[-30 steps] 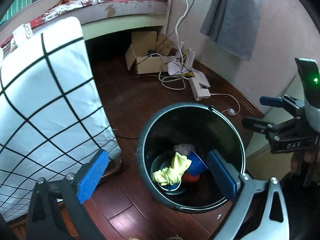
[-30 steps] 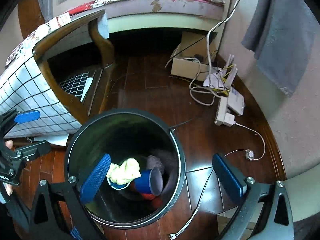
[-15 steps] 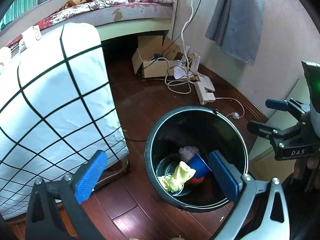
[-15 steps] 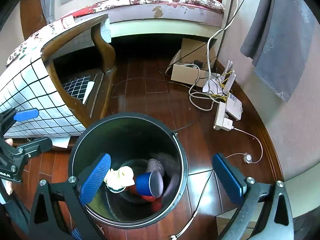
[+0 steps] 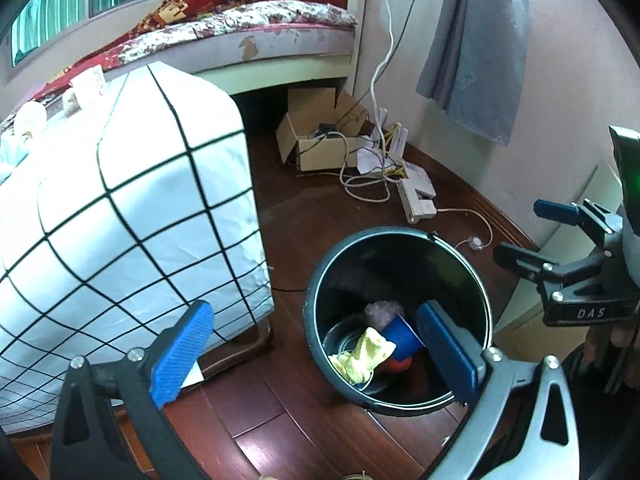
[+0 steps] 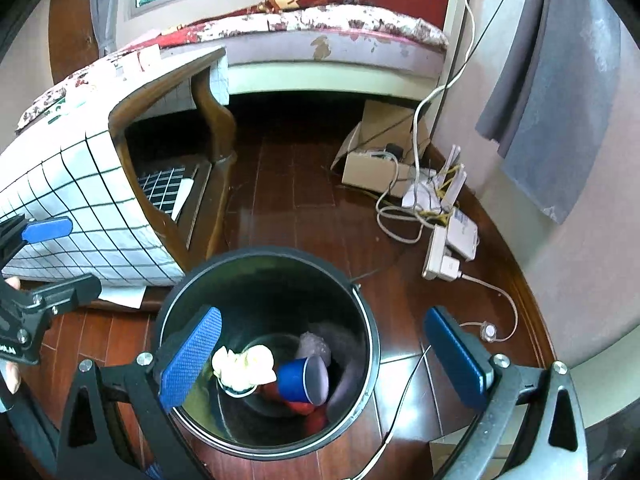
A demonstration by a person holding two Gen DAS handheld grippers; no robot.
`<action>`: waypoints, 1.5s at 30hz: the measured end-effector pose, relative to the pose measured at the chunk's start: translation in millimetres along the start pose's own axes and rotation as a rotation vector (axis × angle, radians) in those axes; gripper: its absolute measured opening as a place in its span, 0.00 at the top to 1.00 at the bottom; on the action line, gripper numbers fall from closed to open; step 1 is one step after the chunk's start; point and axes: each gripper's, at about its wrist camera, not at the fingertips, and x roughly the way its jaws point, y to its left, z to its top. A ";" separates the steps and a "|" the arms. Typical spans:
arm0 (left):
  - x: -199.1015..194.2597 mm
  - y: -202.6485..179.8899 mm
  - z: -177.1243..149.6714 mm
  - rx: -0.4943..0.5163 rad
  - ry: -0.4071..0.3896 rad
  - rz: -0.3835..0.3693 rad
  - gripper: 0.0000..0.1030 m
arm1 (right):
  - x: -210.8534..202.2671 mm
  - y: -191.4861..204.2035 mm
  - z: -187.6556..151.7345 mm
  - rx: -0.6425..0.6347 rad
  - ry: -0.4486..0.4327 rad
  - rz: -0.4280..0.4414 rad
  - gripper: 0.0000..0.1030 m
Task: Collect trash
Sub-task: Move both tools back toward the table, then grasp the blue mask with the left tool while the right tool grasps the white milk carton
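Trash bin [image 5: 400, 256] on wooden floor [image 5: 320, 216], just beside table under checked cloth [image 5: 120, 208]. Inside bin: yellow rag [image 5: 366, 354], blue cup [image 5: 400, 338], something red [image 6: 312, 416] underneath. Left gripper [image 5: 316, 354] spread wide, holding nothing, above bin. Right gripper [image 6: 324, 354] equally wide, empty, over bin too. Cardboard box [image 5: 316, 136] and tangled cables [image 5: 368, 184] near wall.

The left hand-held gripper [image 5: 316, 354] is spread wide with nothing between its blue pads [image 5: 182, 356], fingers reaching toward 12 o'clock. The right hand-held gripper [image 6: 332, 358] is equally wide and empty. In the left view, the right one sits at 3 o'clock, gripped by what seem to be fingertips [image 5: 616, 354], partly hidden at the frame edge.
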 end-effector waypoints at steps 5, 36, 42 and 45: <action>-12.7 8.4 -1.3 -0.033 -0.032 0.022 0.01 | -9.0 8.4 8.1 0.001 -0.032 -0.002 0.01; -125.3 163.5 9.5 -0.291 -0.227 0.286 0.01 | -56.7 180.2 120.8 -0.194 -0.241 0.156 0.01; -132.4 216.3 20.5 -0.345 -0.229 0.350 0.01 | -40.9 219.8 163.1 -0.245 -0.233 0.182 0.01; -130.0 243.8 31.9 -0.366 -0.213 0.373 0.01 | -24.8 236.2 189.8 -0.261 -0.213 0.189 0.01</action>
